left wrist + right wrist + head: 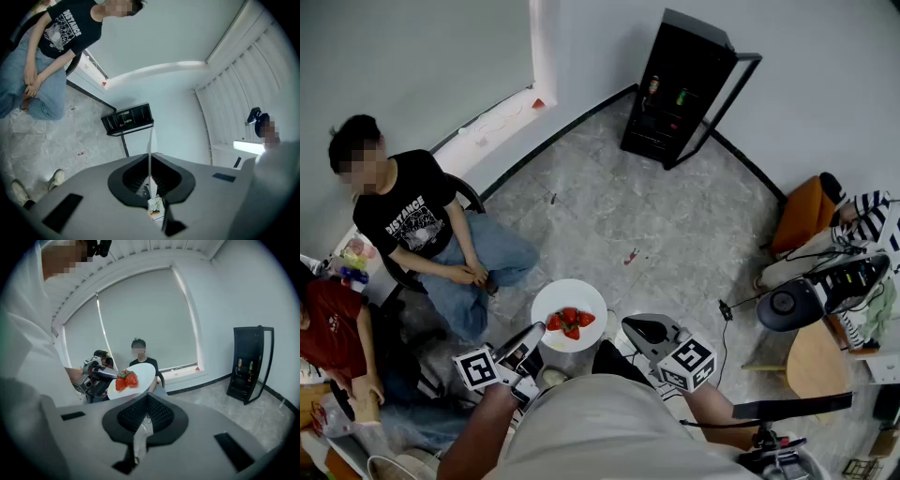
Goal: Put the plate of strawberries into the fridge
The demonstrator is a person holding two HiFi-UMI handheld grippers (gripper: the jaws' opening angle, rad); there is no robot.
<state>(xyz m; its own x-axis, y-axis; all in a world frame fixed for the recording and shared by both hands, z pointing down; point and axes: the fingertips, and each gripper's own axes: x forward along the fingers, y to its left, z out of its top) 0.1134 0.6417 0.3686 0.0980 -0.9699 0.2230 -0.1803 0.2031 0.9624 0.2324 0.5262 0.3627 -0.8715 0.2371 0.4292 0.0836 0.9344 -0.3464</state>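
In the head view a white plate [553, 302] carries strawberries [570, 322] and hangs level above the floor. My left gripper [534, 332] is shut on the plate's near left rim. In the left gripper view the plate [150, 145] shows edge-on, pinched between the jaws of my left gripper [150, 159]. My right gripper [632, 325] hangs just right of the plate, jaws together and holding nothing. The right gripper view shows the plate [143, 372] with the strawberries [125, 380] above my right gripper [147, 395]. The black fridge [680, 89] stands against the far wall, its door open.
A person in a black T-shirt [417, 220] sits at the left, beside another in red [333, 337]. At the right are an orange seat [806, 216], a person in striped sleeves [867, 217], a round wooden table [811, 361] and floor cables [727, 314]. Marbled floor [656, 225] lies before the fridge.
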